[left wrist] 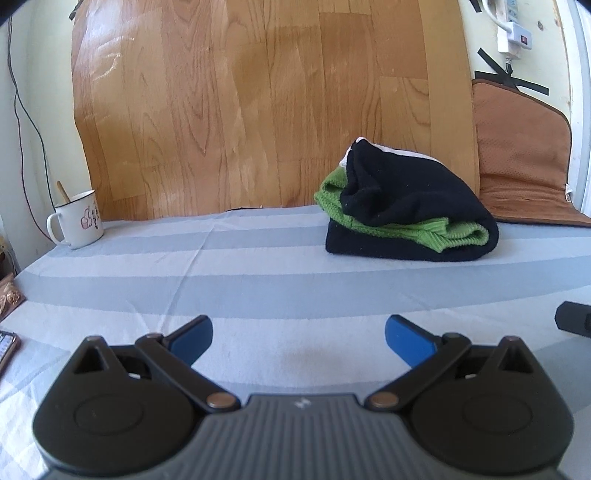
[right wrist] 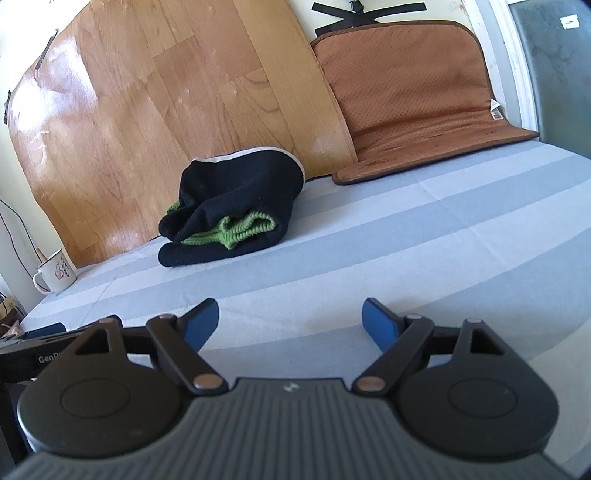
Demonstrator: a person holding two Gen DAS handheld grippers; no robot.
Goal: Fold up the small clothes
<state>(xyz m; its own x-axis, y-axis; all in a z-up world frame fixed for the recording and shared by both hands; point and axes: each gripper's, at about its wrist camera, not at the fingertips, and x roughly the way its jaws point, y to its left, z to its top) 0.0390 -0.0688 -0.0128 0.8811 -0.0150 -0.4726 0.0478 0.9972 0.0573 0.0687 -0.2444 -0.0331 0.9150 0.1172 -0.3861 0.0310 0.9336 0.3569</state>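
Observation:
A folded bundle of black and green knitwear lies at the back of the striped grey cloth, close to the wooden board. In the right wrist view the same bundle sits left of centre, green ribbing showing between black layers. My left gripper hovers over the cloth well in front of the bundle, blue pads wide apart, nothing between them. My right gripper is likewise open and empty, short of the bundle. Part of the left gripper's body shows at the right wrist view's left edge.
A white enamel mug with a stick in it stands at the back left. A brown padded mat leans against the wall at the back right. A wood-grain board backs the table. A power strip hangs on the wall.

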